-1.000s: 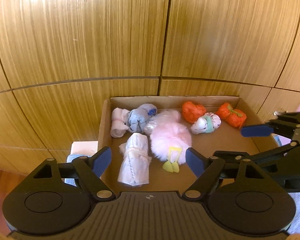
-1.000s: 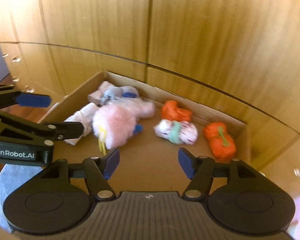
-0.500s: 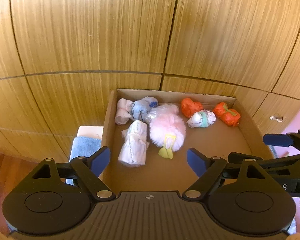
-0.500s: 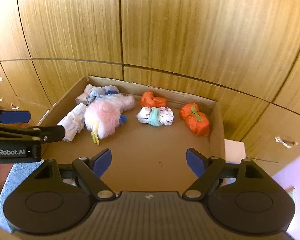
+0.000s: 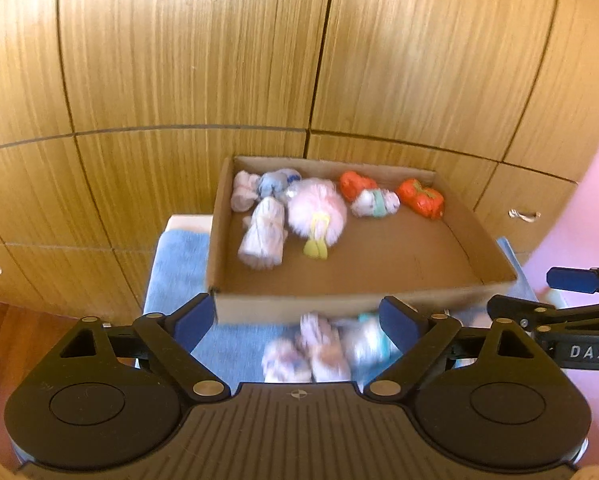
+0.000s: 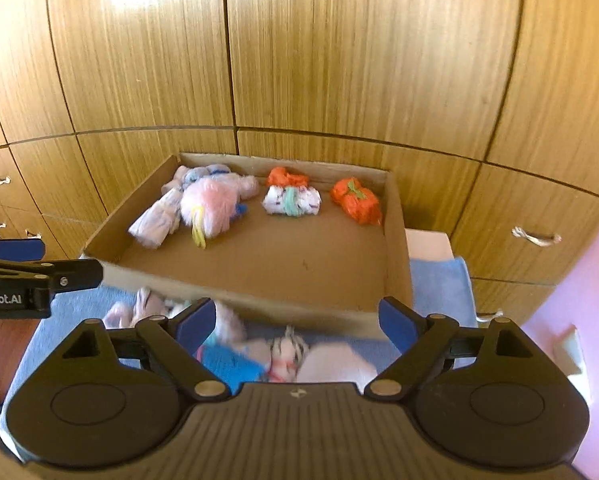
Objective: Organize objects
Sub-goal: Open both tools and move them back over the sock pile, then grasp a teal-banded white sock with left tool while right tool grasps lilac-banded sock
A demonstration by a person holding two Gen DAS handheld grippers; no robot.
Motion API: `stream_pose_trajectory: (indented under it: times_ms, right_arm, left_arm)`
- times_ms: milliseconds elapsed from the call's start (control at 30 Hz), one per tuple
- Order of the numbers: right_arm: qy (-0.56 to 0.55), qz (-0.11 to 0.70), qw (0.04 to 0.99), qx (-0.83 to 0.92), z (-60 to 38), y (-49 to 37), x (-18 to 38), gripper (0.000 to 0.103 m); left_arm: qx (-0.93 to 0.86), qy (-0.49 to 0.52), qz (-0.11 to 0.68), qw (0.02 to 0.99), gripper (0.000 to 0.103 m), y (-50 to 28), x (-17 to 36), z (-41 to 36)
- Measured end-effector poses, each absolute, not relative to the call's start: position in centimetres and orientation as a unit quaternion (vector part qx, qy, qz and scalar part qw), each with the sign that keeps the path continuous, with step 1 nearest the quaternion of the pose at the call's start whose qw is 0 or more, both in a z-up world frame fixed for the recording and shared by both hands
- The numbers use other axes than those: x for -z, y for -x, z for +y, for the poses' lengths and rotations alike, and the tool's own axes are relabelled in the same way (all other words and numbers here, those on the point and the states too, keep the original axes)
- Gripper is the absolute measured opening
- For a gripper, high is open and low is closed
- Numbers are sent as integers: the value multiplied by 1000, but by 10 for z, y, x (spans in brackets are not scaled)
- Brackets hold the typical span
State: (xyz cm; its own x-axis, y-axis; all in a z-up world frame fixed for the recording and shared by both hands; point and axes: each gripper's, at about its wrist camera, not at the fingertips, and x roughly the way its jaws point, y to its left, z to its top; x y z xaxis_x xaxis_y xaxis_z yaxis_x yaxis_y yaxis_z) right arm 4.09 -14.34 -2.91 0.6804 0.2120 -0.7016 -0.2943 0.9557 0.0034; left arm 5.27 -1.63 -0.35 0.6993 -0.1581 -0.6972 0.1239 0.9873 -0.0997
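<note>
A shallow cardboard box (image 5: pixel 339 300) (image 6: pixel 395 240) holds several rolled sock bundles: a white one (image 5: pixel 263 232) (image 6: pixel 157 220), a fluffy pink one (image 5: pixel 319 212) (image 6: pixel 211 204), a white and teal one (image 5: pixel 375 202) (image 6: pixel 293 200) and orange ones (image 5: pixel 421 198) (image 6: pixel 357 200). More bundles (image 5: pixel 319 350) (image 6: pixel 259 354) lie blurred on the blue towel (image 5: pixel 171 272) (image 6: pixel 439 280) in front of the box. My left gripper (image 5: pixel 297 318) and right gripper (image 6: pixel 295 318) are open and empty, held above these loose bundles.
Wooden cabinet doors (image 5: pixel 219 60) (image 6: pixel 339 60) with drawer handles (image 5: pixel 523 214) (image 6: pixel 535 236) stand behind the box. A pink surface (image 6: pixel 579 320) lies at the right. Wooden floor (image 5: pixel 3 336) shows at the lower left.
Both grippers have pulled back and up from the box. The box's near wall, the blue towel and the loose bundles in front have come into view.
</note>
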Motion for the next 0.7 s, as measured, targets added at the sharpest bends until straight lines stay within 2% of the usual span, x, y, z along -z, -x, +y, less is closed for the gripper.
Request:
stream_pose_trajectory:
  times_ms: [267,533,700]
  right_arm:
    - [14,365,919,-145,-154,12,48,88]
    - [11,333,926,-176,-147,56,66,87]
    - [16,314,928,-198,-141,63,72,84]
  left_arm:
    - [89,17,365,926,97,10,27,-10]
    - [133,-33,319,938,95,59,59,-19]
    - [173,-69,308,933,75,62,80,-24]
